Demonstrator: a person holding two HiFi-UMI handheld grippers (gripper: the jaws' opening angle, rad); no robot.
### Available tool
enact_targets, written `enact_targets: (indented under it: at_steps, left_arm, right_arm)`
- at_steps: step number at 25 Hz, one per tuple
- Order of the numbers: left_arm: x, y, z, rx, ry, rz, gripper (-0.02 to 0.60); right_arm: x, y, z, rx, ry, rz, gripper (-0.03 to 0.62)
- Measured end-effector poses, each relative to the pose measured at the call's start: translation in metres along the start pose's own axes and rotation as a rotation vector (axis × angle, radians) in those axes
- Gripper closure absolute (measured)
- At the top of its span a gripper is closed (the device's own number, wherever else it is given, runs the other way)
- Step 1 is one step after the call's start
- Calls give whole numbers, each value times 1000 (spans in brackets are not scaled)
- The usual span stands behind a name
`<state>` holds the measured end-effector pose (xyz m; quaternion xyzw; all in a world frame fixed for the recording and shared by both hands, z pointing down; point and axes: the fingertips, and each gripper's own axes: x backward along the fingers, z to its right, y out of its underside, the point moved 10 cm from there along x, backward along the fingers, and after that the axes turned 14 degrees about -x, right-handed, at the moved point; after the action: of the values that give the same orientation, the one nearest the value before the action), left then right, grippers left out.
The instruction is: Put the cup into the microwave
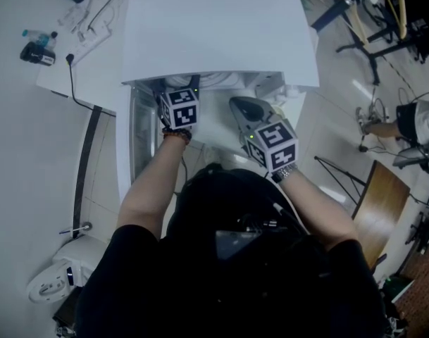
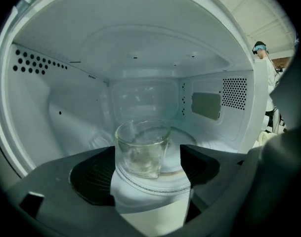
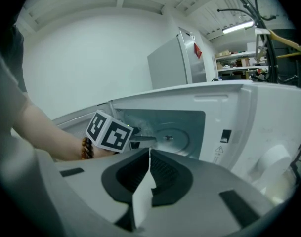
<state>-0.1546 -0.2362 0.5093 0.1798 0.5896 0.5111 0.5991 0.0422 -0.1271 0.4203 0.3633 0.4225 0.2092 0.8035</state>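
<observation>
With the cup (image 2: 142, 142) upright on the turntable (image 2: 186, 138) inside the microwave (image 2: 66, 98) and the left claw (image 2: 148, 157) released, jaws wide and not pressing it, placing seems done; next it should back straight out without nudging the glass, the right claw (image 3: 149, 154) waiting clenched and empty.

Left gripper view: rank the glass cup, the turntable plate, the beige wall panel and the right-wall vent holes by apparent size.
1. Turntable plate, though partly hidden.
2. Glass cup.
3. Beige wall panel and right-wall vent holes: about alike, so unranked; both sit farther back.
</observation>
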Motion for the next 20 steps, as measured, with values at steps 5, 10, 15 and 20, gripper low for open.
enact_targets:
  at_steps: [5,10,15,20]
  left_arm:
    - [6,0,8,10,5,5,176]
    - [14,4,15,33,3,-5,176]
    - [28,9,22,31,-11,-14,176]
    - [47,11,39,11,-19,-18,176]
  right_arm:
    - [2,1,-3,-9,27,8,571]
    - [8,7,-5,-11,36,6,569]
    - [19,13,-4,-8,30,7,568]
    - [34,22,0,-2,13,-2,565]
